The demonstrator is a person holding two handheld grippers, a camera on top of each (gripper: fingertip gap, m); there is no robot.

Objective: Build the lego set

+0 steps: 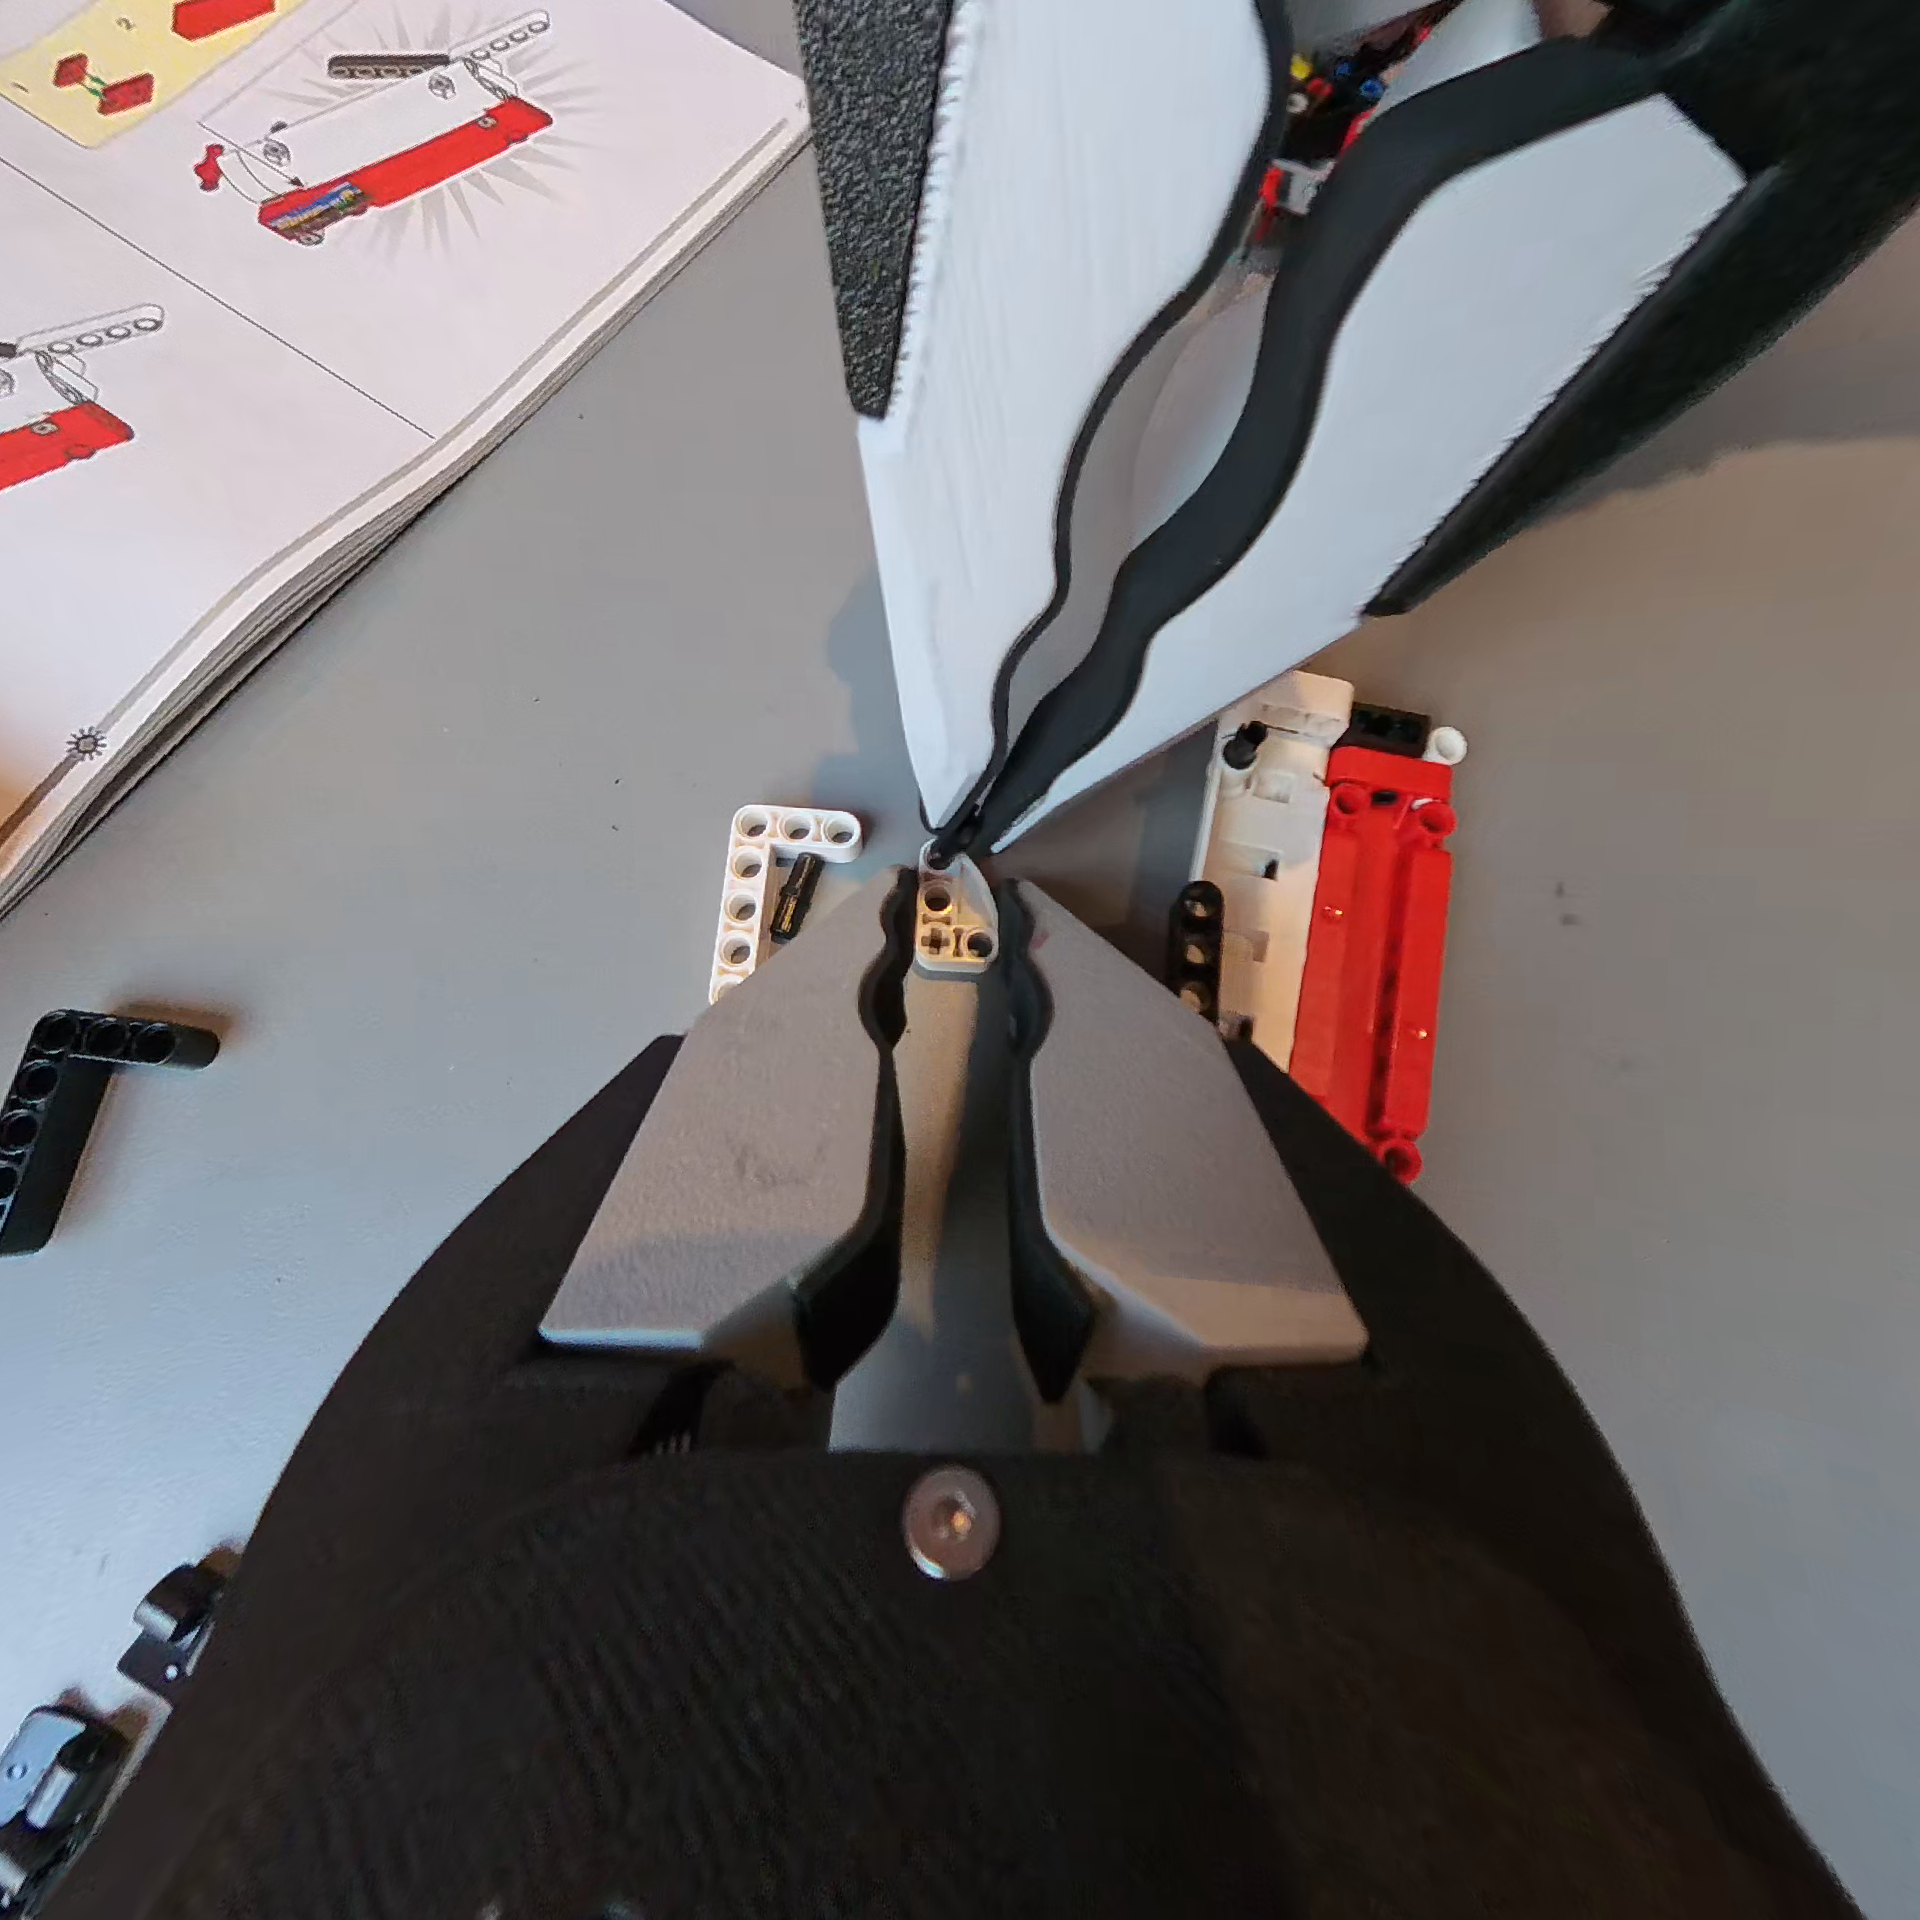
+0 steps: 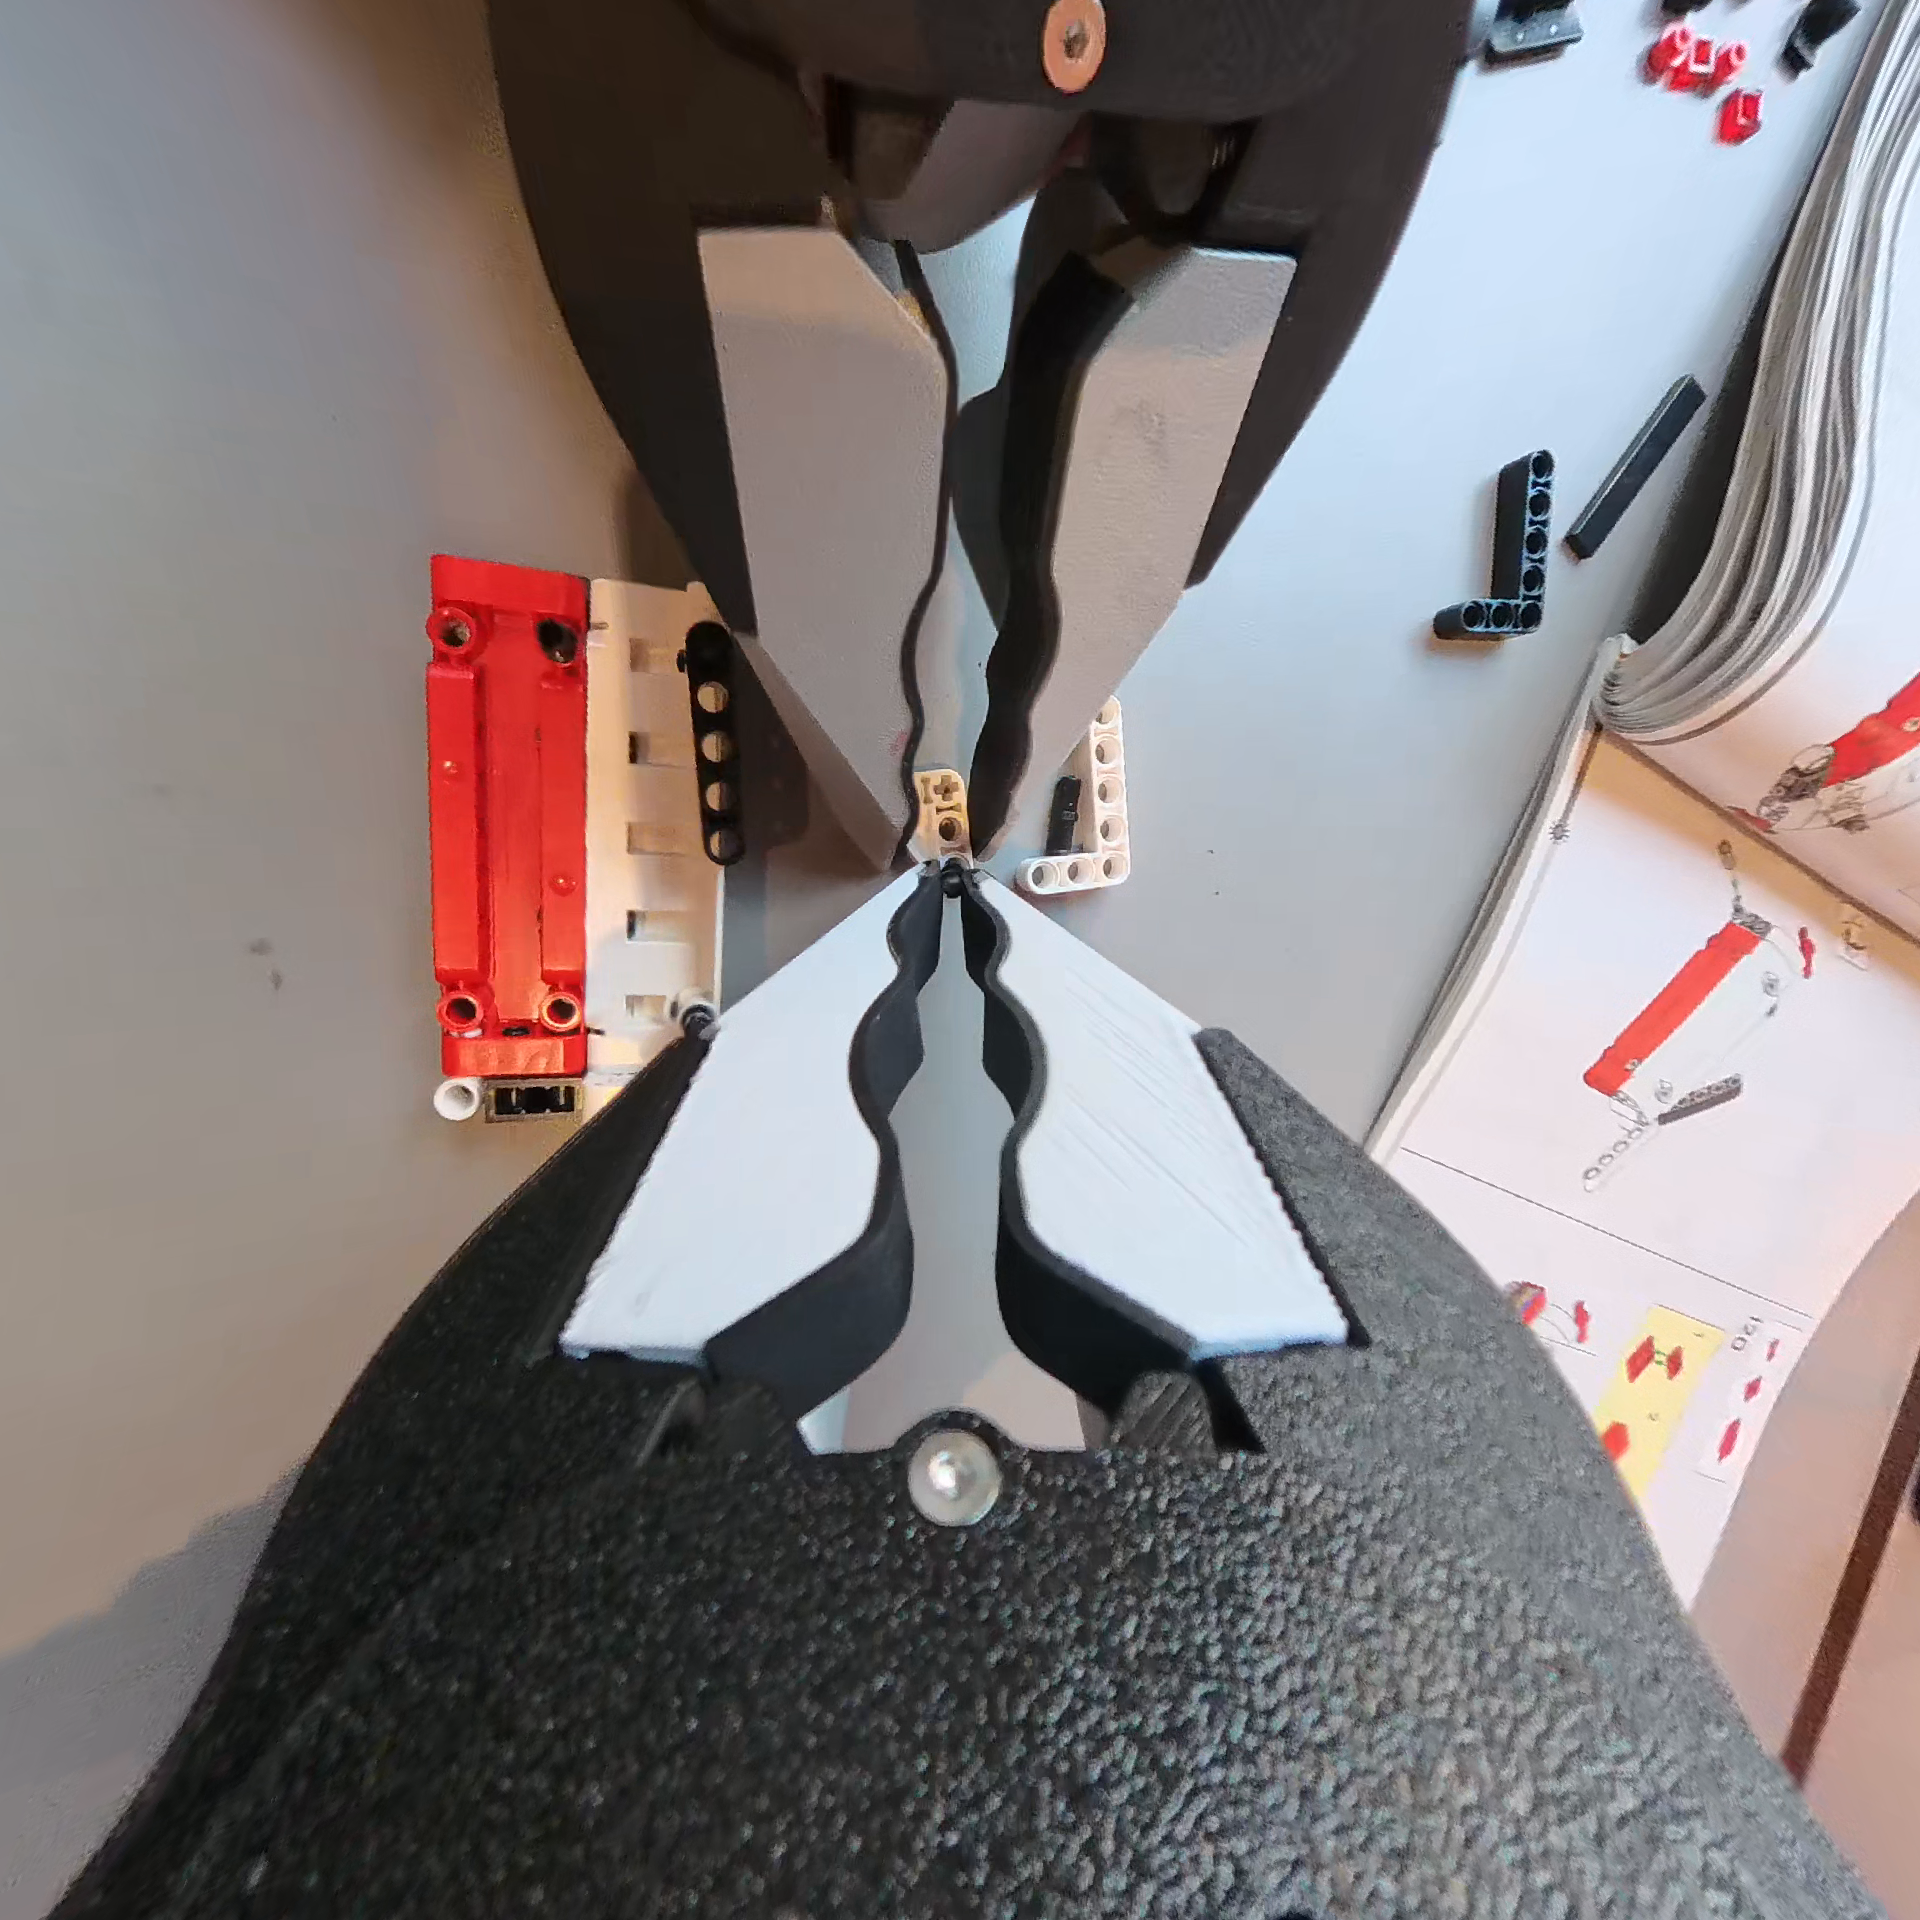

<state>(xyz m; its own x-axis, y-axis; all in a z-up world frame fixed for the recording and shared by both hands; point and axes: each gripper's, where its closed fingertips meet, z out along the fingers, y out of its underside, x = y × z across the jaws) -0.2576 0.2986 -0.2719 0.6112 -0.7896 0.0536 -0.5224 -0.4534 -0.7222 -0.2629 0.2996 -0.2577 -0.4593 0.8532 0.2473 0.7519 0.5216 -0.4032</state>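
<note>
Gripping a small white connector piece (image 1: 954, 928), the left gripper (image 1: 951, 920) has its fingers closed onto the piece's sides, above the grey table (image 1: 520, 675). Right gripper (image 2: 951, 883) meets it tip to tip, fingers nearly together, pinching a small black pin (image 2: 951, 881) at the piece's end hole. Red-and-white assembly (image 1: 1340, 914) lies flat just beside the tips. White L-beam (image 1: 774, 883) with a loose black pin (image 1: 795, 906) lies opposite. Instruction booklet (image 1: 312, 312) open at the table's edge; black L-beam (image 1: 73, 1101) near it.

White L-beam (image 1: 774, 883) and red-white assembly (image 1: 1340, 925) closely flank the grippers' meeting point.
</note>
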